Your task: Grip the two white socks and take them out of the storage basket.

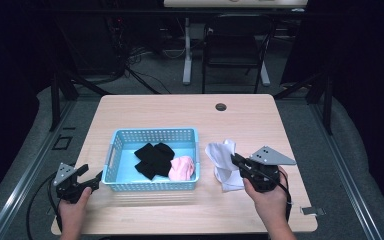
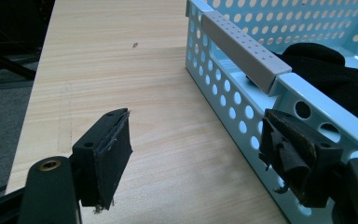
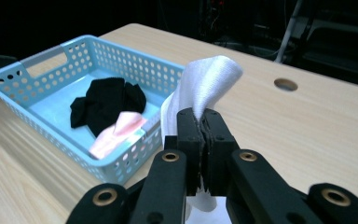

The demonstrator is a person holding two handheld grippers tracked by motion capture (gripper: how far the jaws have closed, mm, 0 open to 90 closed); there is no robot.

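Observation:
My right gripper (image 1: 235, 159) (image 3: 202, 122) is shut on a white cloth (image 1: 222, 161) (image 3: 204, 85), pinched between its jaws just right of a light blue perforated basket (image 1: 114, 150) (image 3: 37, 60). Part of the cloth drapes down onto the table (image 1: 250, 120). Inside the basket lie a black cloth (image 1: 153, 159) (image 3: 105, 103) and a pink cloth (image 1: 182, 168) (image 3: 116, 133). At the basket's left end my left gripper (image 1: 94, 176) (image 2: 193, 156) stands open, one jaw over bare wood, the other beside the basket's wall (image 2: 233, 93) near its grey handle (image 2: 244, 46). Nothing is between those jaws.
A round cable hole (image 1: 221, 107) (image 3: 285, 84) sits near the table's far edge. A dark chair (image 1: 235, 45) and a white desk leg (image 1: 187, 50) stand on the floor beyond. The table's left edge (image 2: 32, 93) runs close to my left gripper.

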